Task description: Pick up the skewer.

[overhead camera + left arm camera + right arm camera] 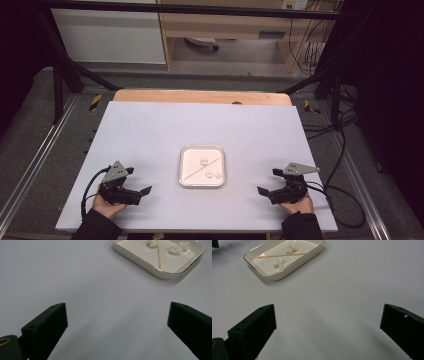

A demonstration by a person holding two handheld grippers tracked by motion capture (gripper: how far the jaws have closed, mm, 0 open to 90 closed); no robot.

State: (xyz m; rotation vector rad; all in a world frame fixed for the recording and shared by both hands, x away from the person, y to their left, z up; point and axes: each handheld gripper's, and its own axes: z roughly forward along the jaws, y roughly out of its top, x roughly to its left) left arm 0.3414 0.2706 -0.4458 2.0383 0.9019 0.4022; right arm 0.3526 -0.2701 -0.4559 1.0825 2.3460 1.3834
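We see the left gripper (137, 183) resting low over the white table (150, 135), held in the person's left hand (107, 205), its jaws spread wide with nothing between them. Ahead of it and toward its right sits a shallow cream tray (140, 258). Inside the tray a thin wooden skewer (159, 255) lies slantwise, with small white crumbly lumps (175, 250) on either side of it. The right gripper (270, 182), held in the right hand (297, 205), also has its jaws wide apart and empty; the tray lies ahead of it and toward its left, well apart from both grippers.
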